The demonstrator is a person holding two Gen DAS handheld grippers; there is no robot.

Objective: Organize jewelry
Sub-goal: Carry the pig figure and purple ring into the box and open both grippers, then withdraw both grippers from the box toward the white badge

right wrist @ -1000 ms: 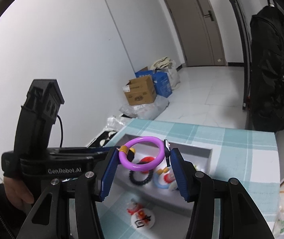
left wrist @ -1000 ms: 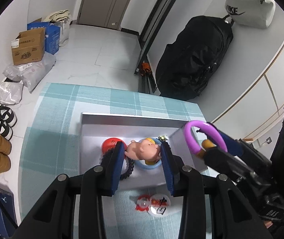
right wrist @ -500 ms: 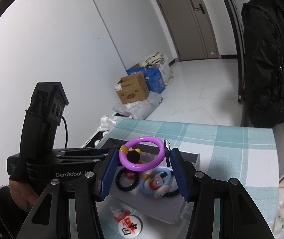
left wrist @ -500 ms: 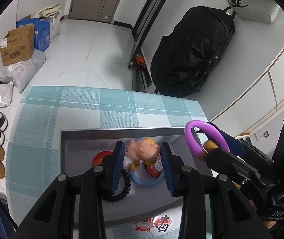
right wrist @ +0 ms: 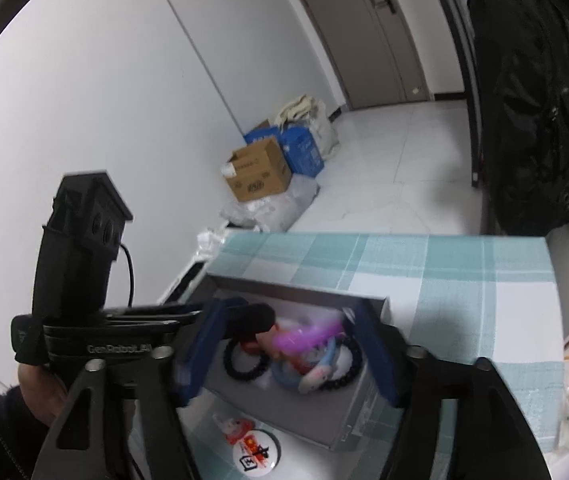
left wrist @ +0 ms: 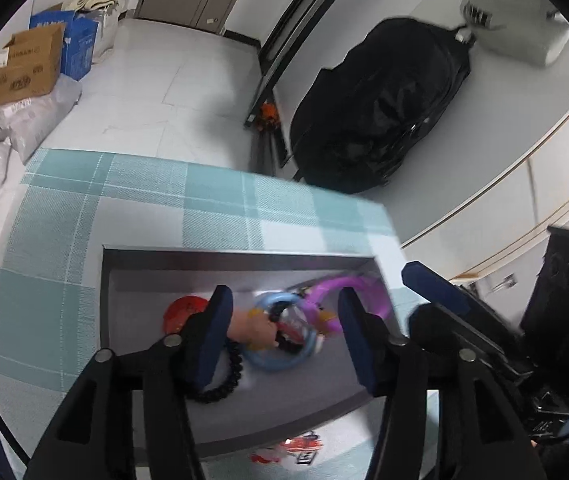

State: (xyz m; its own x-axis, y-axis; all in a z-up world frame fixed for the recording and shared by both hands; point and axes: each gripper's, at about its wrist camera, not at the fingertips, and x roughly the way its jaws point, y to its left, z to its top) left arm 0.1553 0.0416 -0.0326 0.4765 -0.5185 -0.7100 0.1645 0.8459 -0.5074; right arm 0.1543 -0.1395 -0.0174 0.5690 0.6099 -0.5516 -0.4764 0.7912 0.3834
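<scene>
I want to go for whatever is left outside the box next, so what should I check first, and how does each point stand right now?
1. Left gripper open and empty: ok.
2. Right gripper open and empty: ok.
3. Purple ring inside the gray box: ok, but it is blurred, so whether it lies at rest: cannot tell.
4. Pink figure inside the box, on the blue ring: ok.
5. All pieces stored: not ok. The round badge and a red-and-white piece lie on the tablecloth in front of the box.
</scene>
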